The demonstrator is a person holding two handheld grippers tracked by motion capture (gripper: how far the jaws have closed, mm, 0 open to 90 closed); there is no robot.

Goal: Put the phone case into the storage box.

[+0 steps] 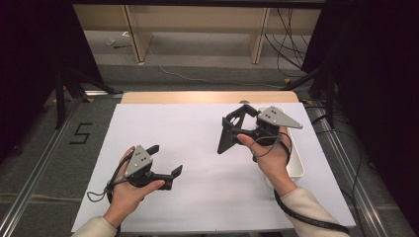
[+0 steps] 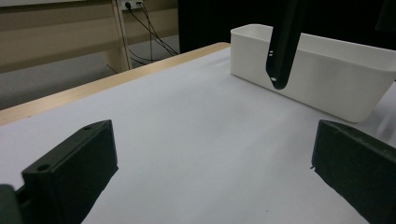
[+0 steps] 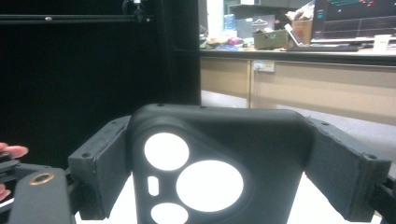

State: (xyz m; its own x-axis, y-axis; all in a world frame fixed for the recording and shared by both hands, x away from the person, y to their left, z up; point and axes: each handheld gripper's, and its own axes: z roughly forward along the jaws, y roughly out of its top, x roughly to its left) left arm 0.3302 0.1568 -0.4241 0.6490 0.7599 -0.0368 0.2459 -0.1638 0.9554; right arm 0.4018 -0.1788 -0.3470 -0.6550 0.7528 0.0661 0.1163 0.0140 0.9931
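A black phone case (image 3: 219, 135) with round camera cut-outs sits between the jaws of my right gripper (image 3: 224, 163), which is shut on its two sides. In the high view the right gripper (image 1: 236, 123) holds the case (image 1: 225, 140) above the white sheet, right of centre, with the case slanting down to the left. From the left gripper view the case (image 2: 282, 42) hangs edge-on in front of the white bin. My left gripper (image 1: 165, 160) rests low at the front left, its jaws wide apart with nothing between them (image 2: 212, 177).
A white rectangular bin (image 1: 296, 163) stands along the table's right edge, partly under the right hand; its wall (image 2: 327, 79) faces the left gripper. A white sheet (image 1: 188, 133) covers the table, with a wooden strip (image 1: 207, 97) at the far edge.
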